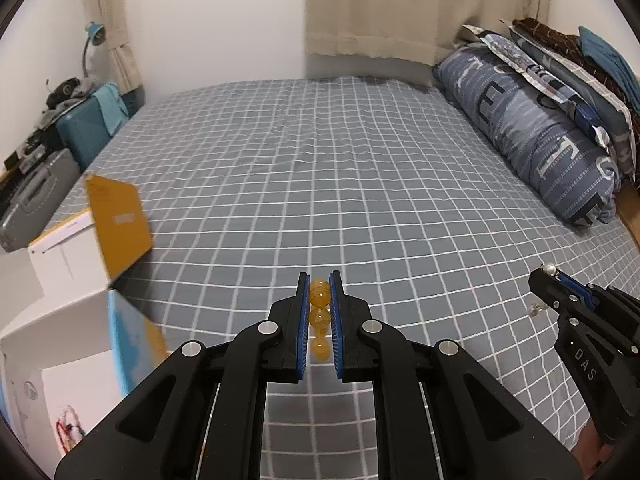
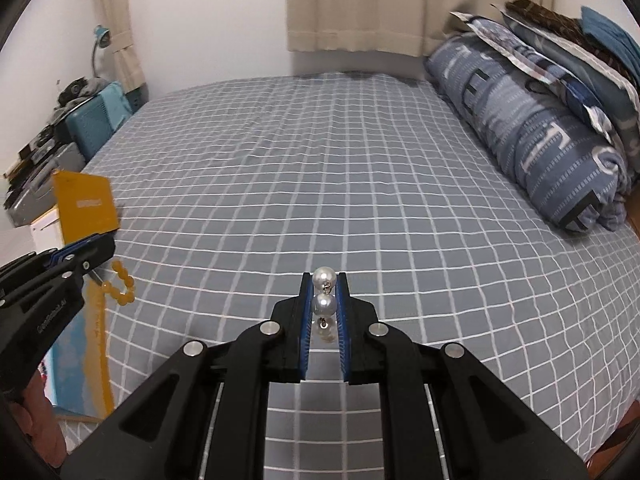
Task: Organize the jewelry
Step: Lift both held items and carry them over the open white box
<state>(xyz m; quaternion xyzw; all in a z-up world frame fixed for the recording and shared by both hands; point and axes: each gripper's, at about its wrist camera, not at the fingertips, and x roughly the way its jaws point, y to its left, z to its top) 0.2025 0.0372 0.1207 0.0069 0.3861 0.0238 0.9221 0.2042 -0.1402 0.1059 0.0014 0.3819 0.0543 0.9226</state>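
Observation:
My left gripper (image 1: pixel 319 286) is shut on an amber bead bracelet (image 1: pixel 319 296), held above the checked bedsheet. The right wrist view shows that gripper (image 2: pixel 105 245) at the left with the amber beads (image 2: pixel 122 283) hanging below it. My right gripper (image 2: pixel 324 282) is shut on a pearl strand (image 2: pixel 323 303), several white pearls between its blue pads. The left wrist view shows the right gripper (image 1: pixel 549 276) at the far right with a pearl (image 1: pixel 551 268) at its tip.
An open white box with a yellow lid (image 1: pixel 116 228) sits at the bed's left edge, and another white box (image 1: pixel 52 344) lies nearer with small jewelry inside. A blue patterned pillow (image 1: pixel 528 136) lies along the right. Cases and clutter (image 1: pixel 36 188) stand left of the bed.

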